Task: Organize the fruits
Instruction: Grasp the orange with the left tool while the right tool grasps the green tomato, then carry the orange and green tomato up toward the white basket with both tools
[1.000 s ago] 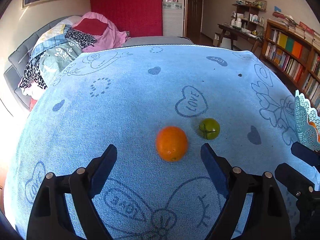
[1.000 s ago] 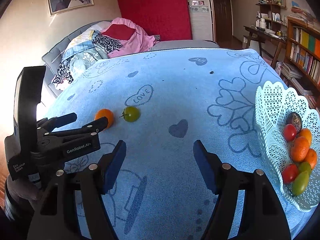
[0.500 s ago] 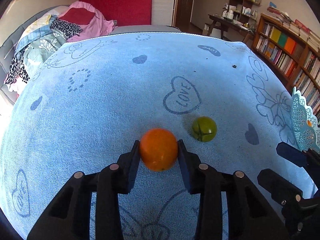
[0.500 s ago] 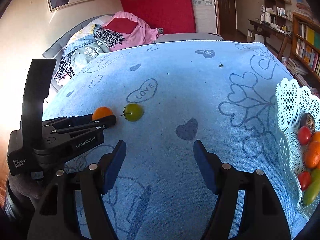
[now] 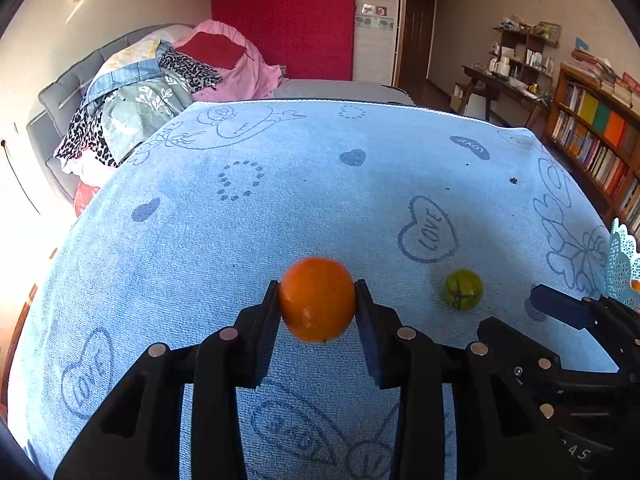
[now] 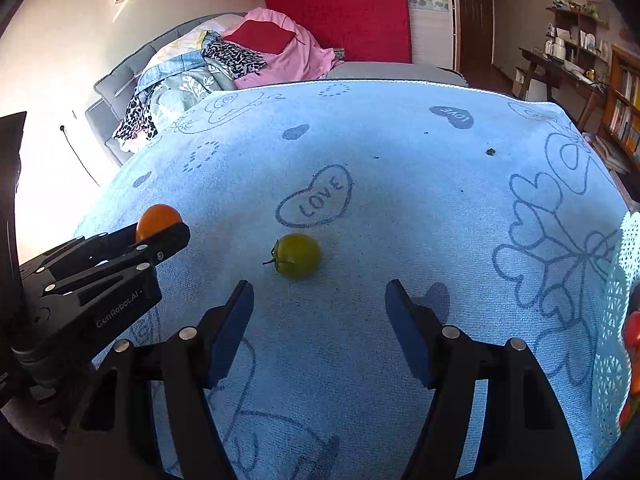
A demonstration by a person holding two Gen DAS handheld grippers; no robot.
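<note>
My left gripper point(image 5: 317, 308) is shut on an orange point(image 5: 317, 305) and holds it a little above the blue towel-covered table point(image 5: 280, 208). It shows from the side in the right wrist view point(image 6: 160, 236), with the orange point(image 6: 156, 216) at its tip. A green tomato point(image 6: 298, 255) lies on the towel just ahead of my right gripper point(image 6: 320, 312), which is open and empty. The tomato also shows in the left wrist view point(image 5: 463, 289), right of the orange. A white lattice basket point(image 6: 616, 320) holding fruit stands at the right edge.
A sofa piled with clothes point(image 6: 208, 64) stands beyond the table's far left edge. A bookshelf point(image 5: 596, 140) and a desk point(image 5: 504, 84) stand at the right. The basket rim point(image 5: 622, 264) shows at the right edge in the left wrist view.
My left gripper closed on the orange and lifted it off the towel. My right gripper moved left toward the green tomato, so the basket slid to the frame's right edge.
</note>
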